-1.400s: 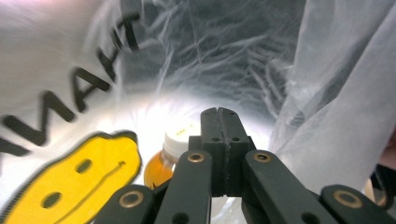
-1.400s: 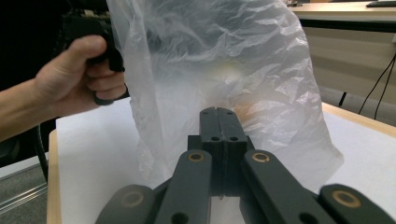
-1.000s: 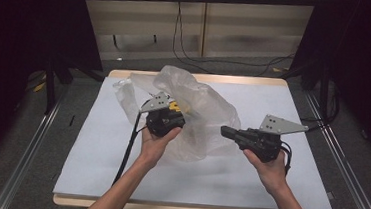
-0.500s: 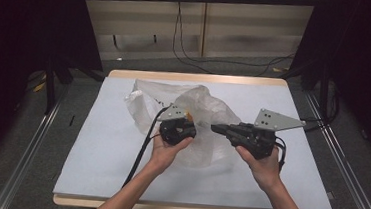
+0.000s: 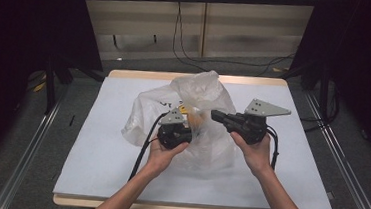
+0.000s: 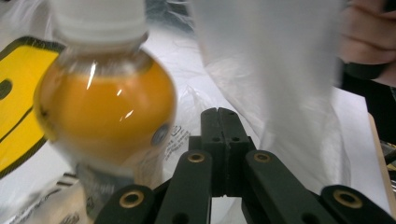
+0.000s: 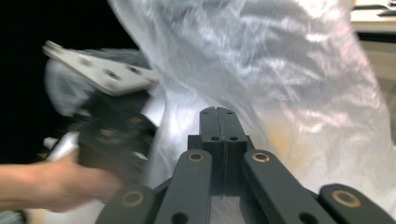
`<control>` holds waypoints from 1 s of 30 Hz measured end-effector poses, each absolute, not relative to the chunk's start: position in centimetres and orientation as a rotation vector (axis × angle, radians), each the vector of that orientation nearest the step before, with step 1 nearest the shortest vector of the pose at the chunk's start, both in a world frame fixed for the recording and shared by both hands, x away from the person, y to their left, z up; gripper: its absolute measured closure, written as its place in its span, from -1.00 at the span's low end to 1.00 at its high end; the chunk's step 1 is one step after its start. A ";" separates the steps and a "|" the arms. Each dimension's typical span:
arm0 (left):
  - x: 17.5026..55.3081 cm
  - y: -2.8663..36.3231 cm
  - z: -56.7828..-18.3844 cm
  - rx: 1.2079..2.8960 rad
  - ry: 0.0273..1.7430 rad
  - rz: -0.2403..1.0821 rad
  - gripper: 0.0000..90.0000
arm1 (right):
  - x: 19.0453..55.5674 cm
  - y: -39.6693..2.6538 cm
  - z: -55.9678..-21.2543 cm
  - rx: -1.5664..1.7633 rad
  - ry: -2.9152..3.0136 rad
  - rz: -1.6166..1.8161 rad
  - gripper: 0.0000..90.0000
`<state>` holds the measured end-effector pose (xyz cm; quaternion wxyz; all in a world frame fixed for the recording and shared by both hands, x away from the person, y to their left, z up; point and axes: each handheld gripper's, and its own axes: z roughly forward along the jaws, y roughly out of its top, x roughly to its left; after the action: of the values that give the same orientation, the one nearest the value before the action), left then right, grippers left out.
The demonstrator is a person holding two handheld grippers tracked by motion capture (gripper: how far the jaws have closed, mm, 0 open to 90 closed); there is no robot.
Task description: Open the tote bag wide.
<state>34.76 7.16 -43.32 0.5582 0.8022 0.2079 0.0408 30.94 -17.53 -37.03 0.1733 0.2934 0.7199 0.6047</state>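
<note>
A crumpled clear plastic bag point(image 5: 202, 93) stands bunched up in the middle of the white table top point(image 5: 94, 152). Inside it is a small bottle of orange liquid point(image 5: 196, 118) with a white cap; in the left gripper view the bottle point(image 6: 105, 105) looms close, just left of the jaws. My left gripper point(image 5: 181, 123) is low against the bag's front, jaws pressed together point(image 6: 218, 112). My right gripper point(image 5: 215, 115) points left into the bag's right side, also shut point(image 7: 218, 112), with film point(image 7: 280, 70) right behind its tips. Whether either pinches film is unclear.
A yellow and black print point(image 6: 14, 107) lies to the left of the bottle. The left gripper's grey plate point(image 7: 105, 74) and its hand point(image 7: 46, 186) show in the right gripper view. Black cables point(image 5: 142, 151) trail over the table. Metal rails point(image 5: 22, 172) run along both sides.
Both hands have come together toward the table's middle: the left gripper moved right and lower, the right gripper moved left. The bag has shifted right and now stands taller between them.
</note>
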 end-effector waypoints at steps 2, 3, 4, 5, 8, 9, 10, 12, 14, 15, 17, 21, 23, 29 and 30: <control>34.9 7.5 -43.9 1.904 0.504 0.093 1.00 | 32.3 -17.9 -38.5 0.892 2.046 1.668 1.00; 34.9 7.7 -44.1 1.904 0.498 0.092 1.00 | 32.7 -18.2 -39.0 0.919 2.047 1.663 1.00; 35.0 7.8 -44.4 1.907 0.494 0.081 1.00 | 33.0 -18.5 -39.5 0.953 2.044 1.665 1.00; 35.0 7.9 -44.6 1.917 0.495 0.084 1.00 | 33.3 -18.7 -40.0 0.969 2.042 1.664 1.00; 35.3 8.5 -45.1 1.916 0.512 0.061 1.00 | 33.9 -19.3 -41.2 1.000 2.046 1.661 1.00; 35.4 8.8 -45.1 1.923 0.513 0.064 1.00 | 34.0 -19.4 -41.6 1.008 2.054 1.653 1.00; 35.5 9.1 -45.2 1.930 0.523 0.068 1.00 | 34.1 -19.4 -41.9 1.006 2.065 1.636 1.00; 35.6 9.7 -45.5 1.940 0.541 0.072 1.00 | 34.2 -19.3 -42.3 1.007 2.085 1.614 1.00; 35.8 10.4 -45.8 1.944 0.558 0.073 1.00 | 34.2 -19.3 -42.8 1.007 2.102 1.600 1.00; 35.9 10.6 -46.0 1.948 0.567 0.073 1.00 | 34.2 -19.3 -43.1 1.014 2.112 1.585 1.00; 35.9 11.0 -46.1 1.967 0.574 0.075 1.00 | 34.3 -19.2 -43.7 1.012 2.143 1.561 1.00; 35.8 11.8 -46.2 1.978 0.568 0.079 1.00 | 34.5 -19.2 -45.2 1.052 2.185 1.520 1.00; 36.0 12.4 -46.6 1.970 0.586 0.058 1.00 | 34.8 -19.2 -45.9 1.066 2.208 1.498 1.00; 36.7 12.8 -48.3 2.046 0.634 0.060 1.00 | 35.1 -19.4 -47.5 1.084 2.286 1.375 1.00; 37.0 12.9 -48.5 2.063 0.622 0.061 1.00 | 35.1 -19.5 -47.6 1.091 2.289 1.364 1.00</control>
<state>36.96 12.95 -48.50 0.4732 0.8431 0.2541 0.0250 35.14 -19.50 -47.63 0.1306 0.3756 0.7881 0.4698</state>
